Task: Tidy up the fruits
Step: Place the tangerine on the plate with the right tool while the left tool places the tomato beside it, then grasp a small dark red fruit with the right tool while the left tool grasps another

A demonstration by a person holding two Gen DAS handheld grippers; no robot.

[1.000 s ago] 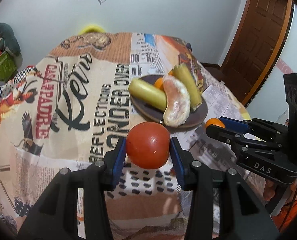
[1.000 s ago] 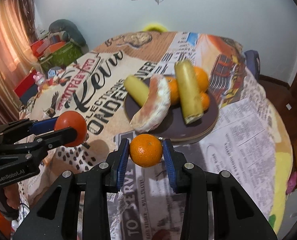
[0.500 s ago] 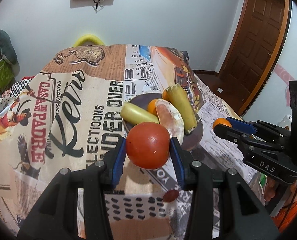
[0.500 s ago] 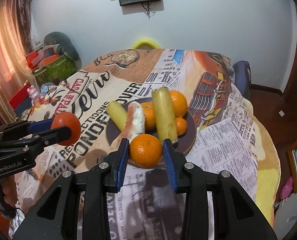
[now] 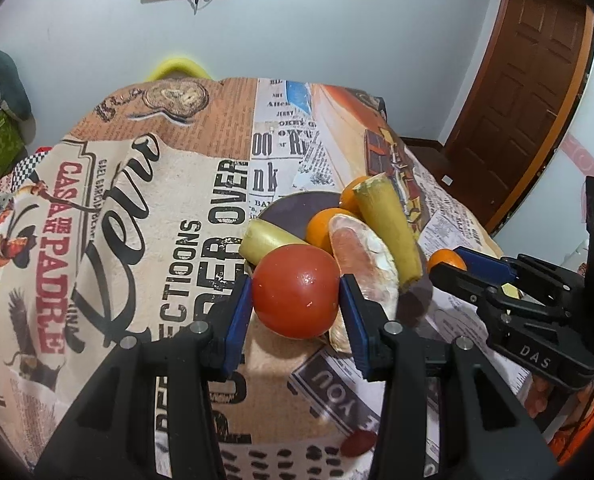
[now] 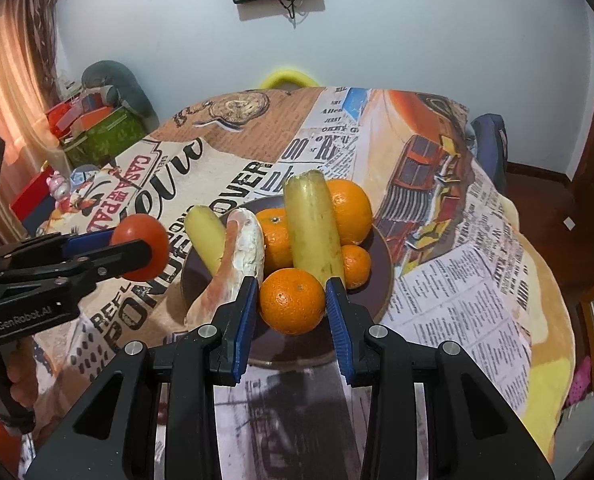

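My left gripper (image 5: 295, 294) is shut on a red tomato (image 5: 295, 290) and holds it in the air by the near left edge of the dark plate (image 5: 293, 206). My right gripper (image 6: 291, 300) is shut on an orange (image 6: 291, 300) and holds it over the plate's (image 6: 381, 280) near rim. The plate holds two yellow-green cut pieces (image 6: 313, 224), a peeled pink grapefruit segment (image 6: 241, 252) and several oranges (image 6: 351, 210). The left gripper with the tomato (image 6: 143, 246) shows at the left of the right wrist view. The right gripper with the orange (image 5: 445, 260) shows at the right of the left wrist view.
The round table is covered by a printed newspaper-pattern cloth (image 5: 157, 220). A small red piece (image 5: 357, 442) lies on the cloth near the front. A yellow chair back (image 6: 289, 78) stands behind the table. Boxes and toys (image 6: 89, 128) are at the left; a brown door (image 5: 533, 80) at the right.
Both grippers have moved forward toward the plate with their fruit. The orange has come over the plate's near rim and the tomato is at its left edge.
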